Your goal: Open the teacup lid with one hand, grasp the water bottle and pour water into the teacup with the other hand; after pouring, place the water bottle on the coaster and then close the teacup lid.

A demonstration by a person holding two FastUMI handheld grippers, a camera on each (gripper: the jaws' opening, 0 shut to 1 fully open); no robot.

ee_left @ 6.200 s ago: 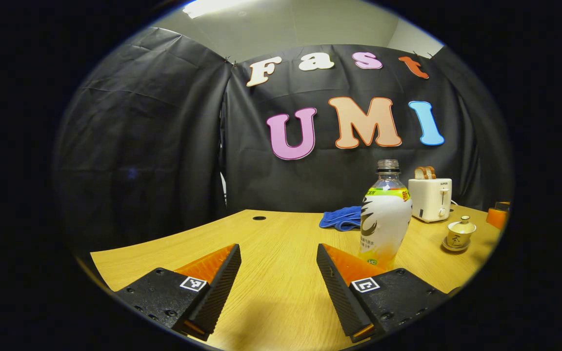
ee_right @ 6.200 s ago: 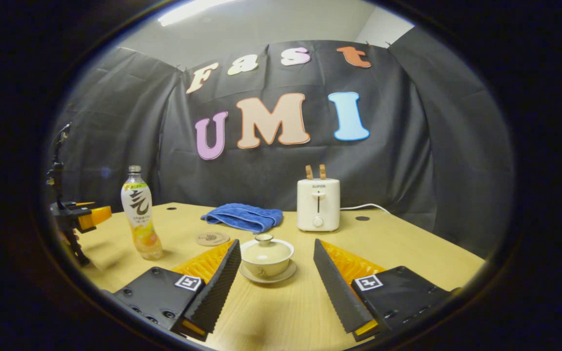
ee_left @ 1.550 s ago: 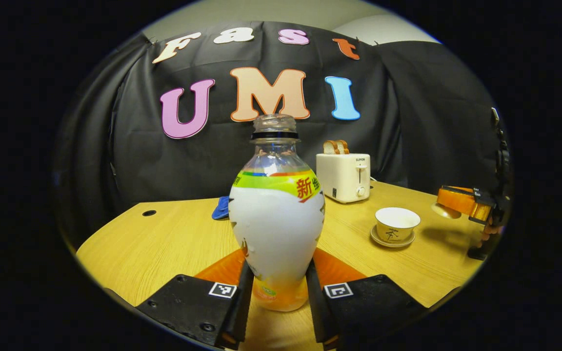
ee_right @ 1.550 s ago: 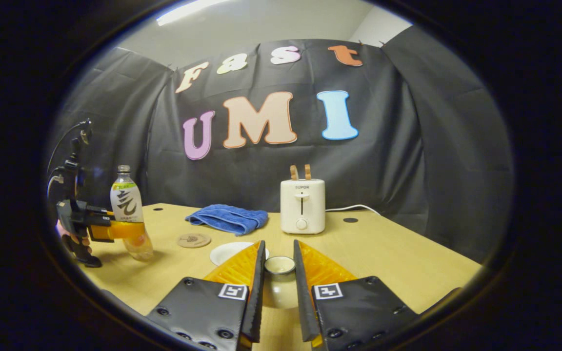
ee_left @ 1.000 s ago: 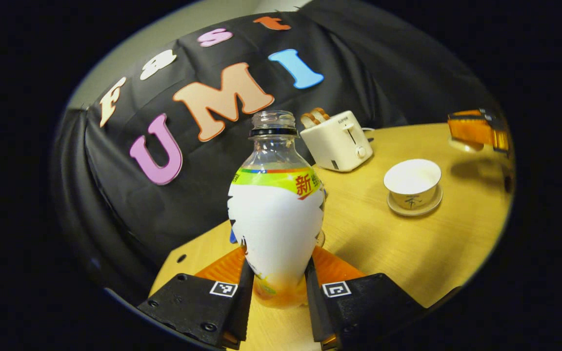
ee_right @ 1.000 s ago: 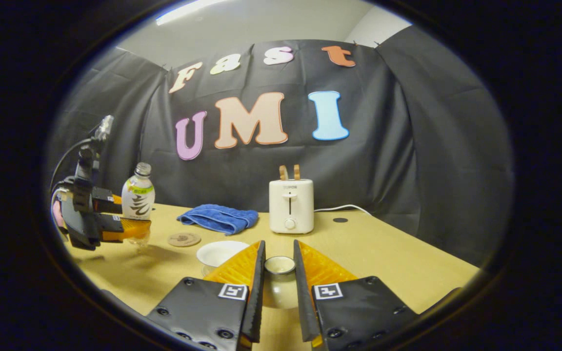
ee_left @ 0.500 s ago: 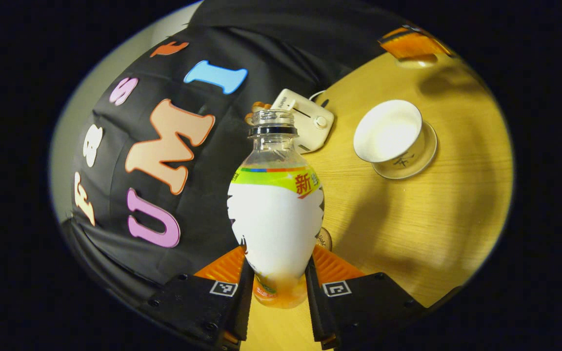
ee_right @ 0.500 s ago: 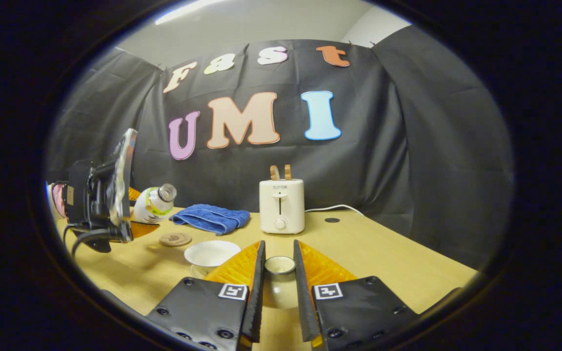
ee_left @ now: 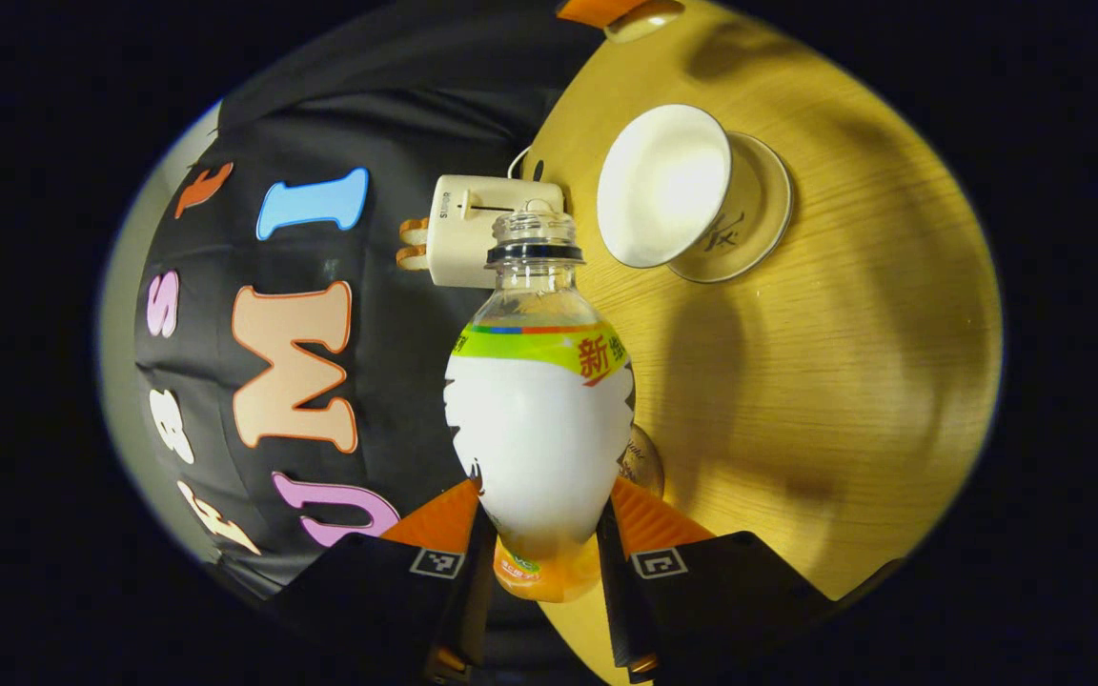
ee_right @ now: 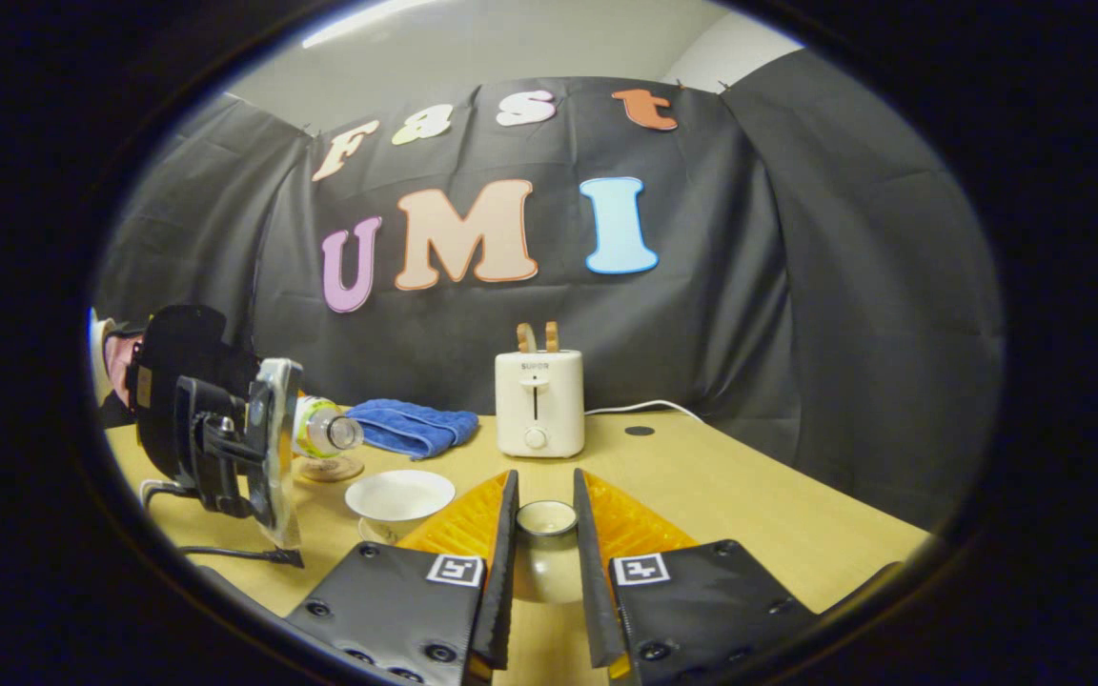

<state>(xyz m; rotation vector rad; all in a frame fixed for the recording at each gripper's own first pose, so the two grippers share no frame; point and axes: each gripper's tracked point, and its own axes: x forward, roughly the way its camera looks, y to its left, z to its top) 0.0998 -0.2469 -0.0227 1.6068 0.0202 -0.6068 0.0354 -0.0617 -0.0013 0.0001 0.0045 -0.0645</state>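
Note:
My left gripper (ee_left: 538, 572) is shut on the water bottle (ee_left: 539, 400), a capless bottle with a white and green label, tipped nearly level with its mouth (ee_right: 347, 433) pointing toward the open white teacup (ee_left: 663, 186) on its saucer. In the right gripper view the teacup (ee_right: 399, 497) sits just right of the bottle's mouth. No water shows leaving the bottle. My right gripper (ee_right: 543, 543) is shut on the teacup lid (ee_right: 546, 519), held above the table to the right of the cup. The round coaster (ee_right: 330, 469) lies under the tipped bottle.
A white toaster (ee_right: 539, 402) with bread in its slots stands at the back of the wooden table (ee_right: 749, 505), its cable trailing right. A folded blue cloth (ee_right: 411, 426) lies left of it. A hand (ee_right: 115, 357) holds the left gripper.
The left gripper has rolled further, tipping the bottle from slanted to nearly level and bringing its mouth closer to the teacup. The right gripper with the lid has hardly moved.

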